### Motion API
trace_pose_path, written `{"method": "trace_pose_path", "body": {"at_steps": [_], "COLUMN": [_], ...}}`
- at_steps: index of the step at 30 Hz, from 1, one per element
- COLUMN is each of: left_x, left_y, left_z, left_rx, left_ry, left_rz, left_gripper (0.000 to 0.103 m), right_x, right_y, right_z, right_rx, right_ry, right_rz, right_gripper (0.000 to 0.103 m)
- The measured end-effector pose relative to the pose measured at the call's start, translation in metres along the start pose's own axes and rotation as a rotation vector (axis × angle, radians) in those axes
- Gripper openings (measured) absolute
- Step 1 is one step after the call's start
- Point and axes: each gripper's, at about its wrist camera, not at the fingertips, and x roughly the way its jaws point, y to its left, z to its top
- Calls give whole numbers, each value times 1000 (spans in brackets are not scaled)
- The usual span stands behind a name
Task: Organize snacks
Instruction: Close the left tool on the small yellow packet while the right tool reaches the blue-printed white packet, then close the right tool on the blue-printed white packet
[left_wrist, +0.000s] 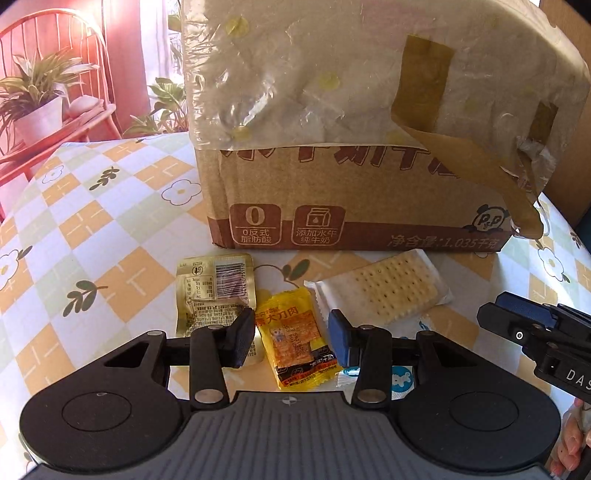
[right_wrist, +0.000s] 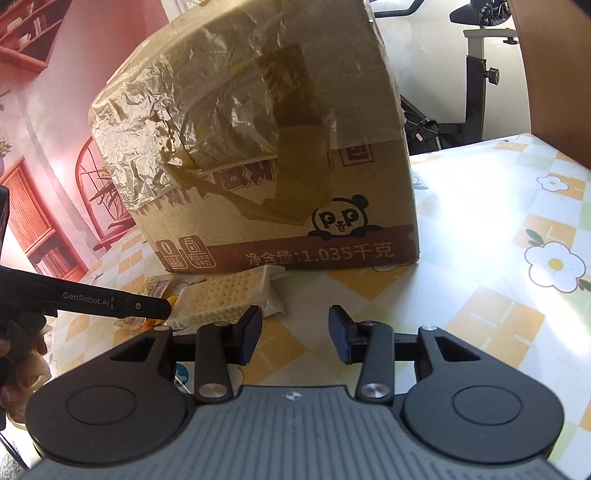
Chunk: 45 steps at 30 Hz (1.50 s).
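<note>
A flower-patterned tablecloth (left_wrist: 110, 206) is lit by sun beneath a taped cardboard box (left_wrist: 351, 206); the left gripper (left_wrist: 291, 338) is held narrowly around a yellow snack packet (left_wrist: 295, 343), while nothing is gripped by the right gripper (right_wrist: 295, 336).

A home, by the look of it: a desk (left_wrist: 110, 229) under a flowered check cloth, a potted plant (left_wrist: 38, 99) on a red chair (left_wrist: 59, 44), and an exercise bike (right_wrist: 476, 74) behind the cardboard box (right_wrist: 280, 155).
</note>
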Motion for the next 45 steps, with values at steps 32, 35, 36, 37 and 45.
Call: {"method": "trace_pose_path", "body": {"at_steps": [32,35,36,37,45], "left_x": [-9,-26,-31,-37,-65], "left_y": [-9,-11,-11,-10,6], "left_z": [-18,-22,-22,-23,-24], "left_rx": [-57,-72,-76,-80,-143], "left_ry": [-51,-82,-93,-108,-158], "left_rz": [54,53,53,59,79], "left_gripper": [33,33,33,33,33], "right_x": [3,5,5,5,13], "right_y": [-9,-8,-7,-7,29], "right_z": [-2,-1,-1,-1,10], "right_rx": [36,28,24,22,-54], "right_ry": [4,14,14,15,97], "right_rz": [48,60,66,67,133], "right_gripper": [43,46,46,48,76]}}
